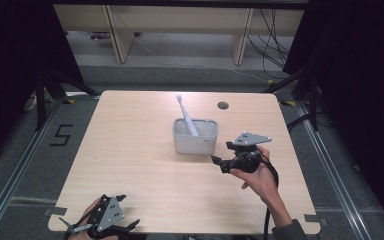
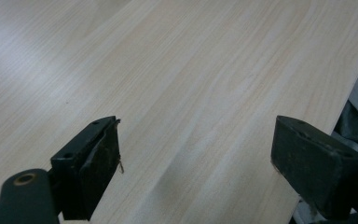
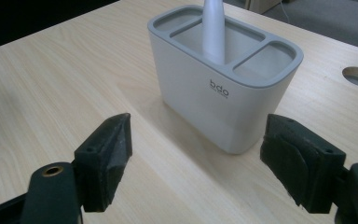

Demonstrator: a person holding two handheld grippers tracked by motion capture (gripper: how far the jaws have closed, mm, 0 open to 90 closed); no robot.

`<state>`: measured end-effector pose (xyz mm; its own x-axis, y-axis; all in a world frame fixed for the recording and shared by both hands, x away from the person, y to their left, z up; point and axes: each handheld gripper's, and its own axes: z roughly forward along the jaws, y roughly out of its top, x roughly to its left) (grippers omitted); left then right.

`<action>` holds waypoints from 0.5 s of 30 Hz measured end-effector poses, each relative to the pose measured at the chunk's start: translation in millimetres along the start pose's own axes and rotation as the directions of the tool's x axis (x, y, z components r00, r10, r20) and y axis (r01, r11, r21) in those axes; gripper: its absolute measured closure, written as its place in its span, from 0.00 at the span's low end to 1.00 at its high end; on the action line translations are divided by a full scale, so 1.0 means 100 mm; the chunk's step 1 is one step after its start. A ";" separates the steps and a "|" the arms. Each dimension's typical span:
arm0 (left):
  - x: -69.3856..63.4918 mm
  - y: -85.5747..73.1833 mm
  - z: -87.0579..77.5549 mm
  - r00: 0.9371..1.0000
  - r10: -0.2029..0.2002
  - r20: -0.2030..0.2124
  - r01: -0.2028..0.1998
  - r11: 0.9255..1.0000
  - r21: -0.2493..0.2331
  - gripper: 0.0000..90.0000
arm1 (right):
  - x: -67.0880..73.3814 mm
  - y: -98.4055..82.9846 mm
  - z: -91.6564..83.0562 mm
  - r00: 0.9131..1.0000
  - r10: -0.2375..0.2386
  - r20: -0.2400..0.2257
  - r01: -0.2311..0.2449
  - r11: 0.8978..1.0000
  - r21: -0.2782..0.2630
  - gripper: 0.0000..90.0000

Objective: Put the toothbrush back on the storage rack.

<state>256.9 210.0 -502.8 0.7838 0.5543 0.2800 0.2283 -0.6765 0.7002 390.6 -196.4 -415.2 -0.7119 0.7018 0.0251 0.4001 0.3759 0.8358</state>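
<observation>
Toothbrush: white plastic toothbrush (image 3: 213, 30) in grey three-compartment holder (image 3: 223, 93), head cut off in right gripper view.
Right gripper (image 3: 196, 158): fingers apart, empty.
Left gripper (image 2: 196, 163): fingers apart over pale wooden surface (image 2: 191, 70).

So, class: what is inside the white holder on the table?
The holder has three compartments. A white toothbrush stands tilted in the middle one, its head poking out above the rim. The two end compartments look empty, though their floors, and the brush's lower end, are hidden by the walls.
</observation>
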 end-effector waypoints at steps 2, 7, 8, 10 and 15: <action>0.00 0.00 0.00 1.000 0.000 -0.004 0.000 1.000 -0.004 0.17 | 0.02 -0.02 -0.02 1.000 0.024 -0.004 -0.024 1.000 0.008 0.28; 0.00 0.00 0.00 1.000 -0.001 -0.004 0.001 1.000 -0.002 0.17 | 0.02 -0.07 -0.03 1.000 0.012 -0.008 -0.012 1.000 -0.005 0.28; 0.00 0.00 0.00 1.000 0.000 -0.002 0.000 1.000 -0.002 0.17 | 0.04 -0.08 -0.04 0.999 0.035 0.004 -0.035 0.999 0.006 0.28; 0.00 0.00 0.00 1.000 -0.003 -0.004 0.003 1.000 -0.004 0.17 | 0.04 -0.12 -0.05 1.000 0.030 0.002 -0.030 1.000 0.008 0.28; 0.00 0.00 0.00 1.000 0.000 -0.002 0.000 1.000 -0.001 0.17 | 0.06 -0.17 -0.05 1.000 0.025 0.001 -0.025 1.000 0.010 0.28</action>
<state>257.0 210.0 -503.0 0.7828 0.5551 0.2813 0.2277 -0.6762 0.7006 376.8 -201.9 -426.0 -0.7008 0.7119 0.0454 0.4239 0.3644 0.8292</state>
